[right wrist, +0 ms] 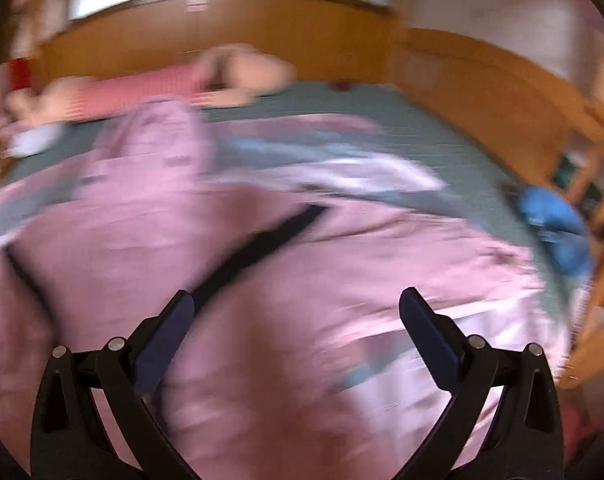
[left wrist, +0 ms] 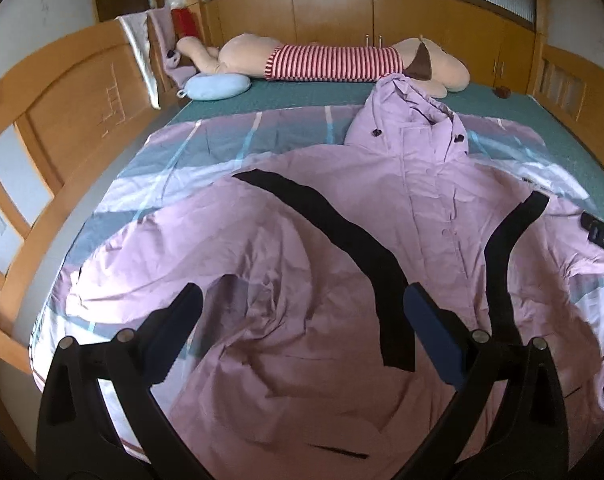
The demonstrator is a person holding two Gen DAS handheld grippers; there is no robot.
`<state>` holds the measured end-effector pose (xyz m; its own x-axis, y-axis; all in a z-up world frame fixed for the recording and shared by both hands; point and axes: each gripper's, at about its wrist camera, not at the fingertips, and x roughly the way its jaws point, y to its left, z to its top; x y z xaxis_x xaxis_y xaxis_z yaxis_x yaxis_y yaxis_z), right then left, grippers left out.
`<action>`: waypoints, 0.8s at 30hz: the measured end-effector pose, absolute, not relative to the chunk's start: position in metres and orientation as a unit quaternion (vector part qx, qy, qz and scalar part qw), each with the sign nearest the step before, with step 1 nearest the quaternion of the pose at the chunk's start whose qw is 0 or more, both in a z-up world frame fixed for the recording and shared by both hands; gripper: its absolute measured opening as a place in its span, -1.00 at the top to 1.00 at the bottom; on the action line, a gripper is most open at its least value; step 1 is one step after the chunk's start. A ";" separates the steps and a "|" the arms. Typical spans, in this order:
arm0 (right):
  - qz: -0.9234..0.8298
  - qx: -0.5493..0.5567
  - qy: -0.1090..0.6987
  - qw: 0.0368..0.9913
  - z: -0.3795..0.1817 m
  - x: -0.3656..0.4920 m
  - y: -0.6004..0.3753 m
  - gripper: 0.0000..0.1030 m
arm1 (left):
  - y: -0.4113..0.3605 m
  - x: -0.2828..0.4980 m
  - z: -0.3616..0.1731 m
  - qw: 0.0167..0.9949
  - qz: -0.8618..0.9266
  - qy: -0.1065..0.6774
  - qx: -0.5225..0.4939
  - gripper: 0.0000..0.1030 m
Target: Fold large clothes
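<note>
Looking through the left wrist cam, the pink coat (left wrist: 302, 264) lay spread across the bed (left wrist: 302, 92), buttons up, hood (left wrist: 397, 112) toward the plush toy (left wrist: 341, 62); no fold looked made yet, so pretty much everything was left; the left gripper (left wrist: 302, 312) hung over it, jaws wide apart and empty; wooden panelling (left wrist: 302, 12) behind. Right wrist view was blurry; the right gripper (right wrist: 298, 312) was spread too, holding nothing, above the coat.

Left wrist view: set low and close over the pink coat (left wrist: 302, 280), faced along the bed (left wrist: 309, 90) toward the plush toy (left wrist: 333, 62). Right wrist view: blurred, likewise faced; coat, bed and toy are shared.
</note>
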<state>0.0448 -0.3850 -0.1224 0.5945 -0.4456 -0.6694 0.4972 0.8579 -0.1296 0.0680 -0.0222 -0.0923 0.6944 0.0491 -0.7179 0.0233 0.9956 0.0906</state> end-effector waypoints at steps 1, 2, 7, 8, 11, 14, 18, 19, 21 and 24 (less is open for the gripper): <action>-0.297 0.052 0.375 0.876 -0.130 0.046 -0.412 -0.97 | -0.023 0.068 -0.093 0.920 0.000 0.389 0.046 -0.96; -0.311 0.087 0.387 0.863 -0.136 0.045 -0.438 -0.97 | -0.025 0.069 -0.096 0.920 -0.006 0.390 0.047 -0.96; -0.315 0.297 0.393 0.811 -0.171 0.019 -0.545 -0.97 | -0.033 0.079 -0.107 0.912 -0.027 0.408 0.032 -0.96; -0.311 0.328 0.398 0.798 -0.179 0.018 -0.557 -0.97 | -0.035 0.079 -0.109 0.912 -0.029 0.408 0.030 -0.96; -0.269 0.439 0.396 0.760 -0.215 0.013 -0.598 -0.97 | -0.041 0.084 -0.116 0.907 -0.034 0.419 0.029 -0.96; -0.239 0.487 0.388 0.745 -0.241 0.014 -0.617 -0.97 | -0.049 0.087 -0.123 0.902 -0.040 0.429 0.029 -0.96; -0.209 0.530 0.328 0.753 -0.254 0.011 -0.637 -0.34 | -0.058 0.089 -0.129 0.897 -0.049 0.439 0.029 -0.96; -0.196 0.536 0.312 0.759 -0.253 0.010 -0.641 0.42 | -0.060 0.090 -0.131 0.895 -0.051 0.441 0.031 -0.96; -0.186 0.553 0.285 0.761 -0.252 0.009 -0.645 0.84 | -0.062 0.090 -0.134 0.893 -0.051 0.446 0.036 -0.96; -0.196 0.512 0.257 0.796 -0.222 0.014 -0.634 0.91 | -0.063 0.092 -0.139 0.888 -0.051 0.456 0.041 -0.96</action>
